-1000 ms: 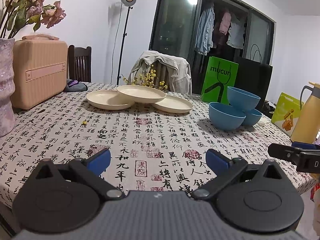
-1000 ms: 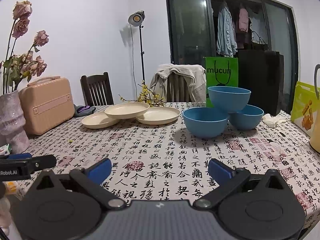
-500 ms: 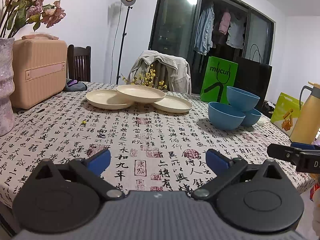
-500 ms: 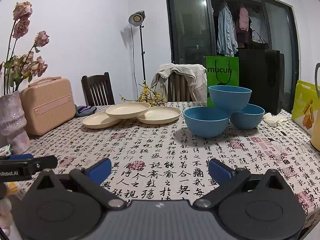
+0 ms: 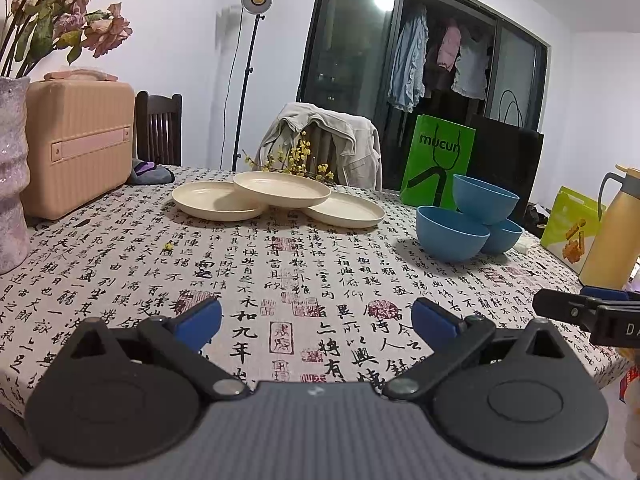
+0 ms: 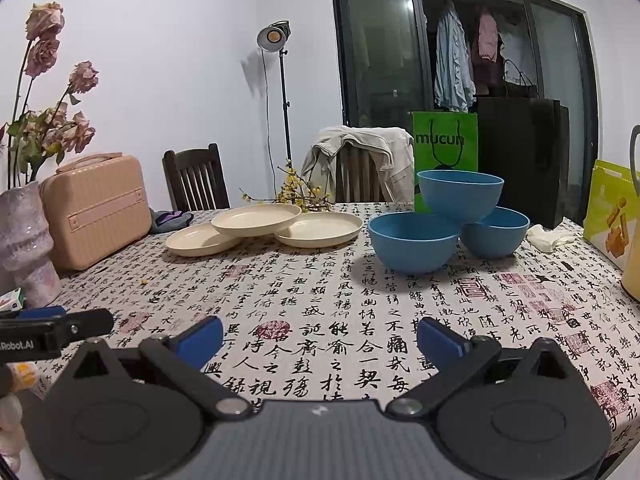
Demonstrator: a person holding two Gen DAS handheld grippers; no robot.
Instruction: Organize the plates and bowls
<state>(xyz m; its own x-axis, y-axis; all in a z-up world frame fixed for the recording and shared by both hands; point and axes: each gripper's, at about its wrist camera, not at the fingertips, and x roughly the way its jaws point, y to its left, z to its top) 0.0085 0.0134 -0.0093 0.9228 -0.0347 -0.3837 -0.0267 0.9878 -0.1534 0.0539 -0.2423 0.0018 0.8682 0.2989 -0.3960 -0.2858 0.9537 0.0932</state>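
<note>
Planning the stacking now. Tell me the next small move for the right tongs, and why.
Probably advance the open right tongs toward the top blue bowl: it sits perched on the rims of the two lower bowls, so it has to come off first. Both tongs are empty.

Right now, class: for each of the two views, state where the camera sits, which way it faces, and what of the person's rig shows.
Left wrist: sits on the left gripper, facing across the table at the plates; the right gripper's tip shows at the right edge.
Right wrist: sits on the right gripper, facing the blue bowls; the left gripper's tip shows at the left edge.
Shared: plates, bowls, green bag, open jaws.
</note>
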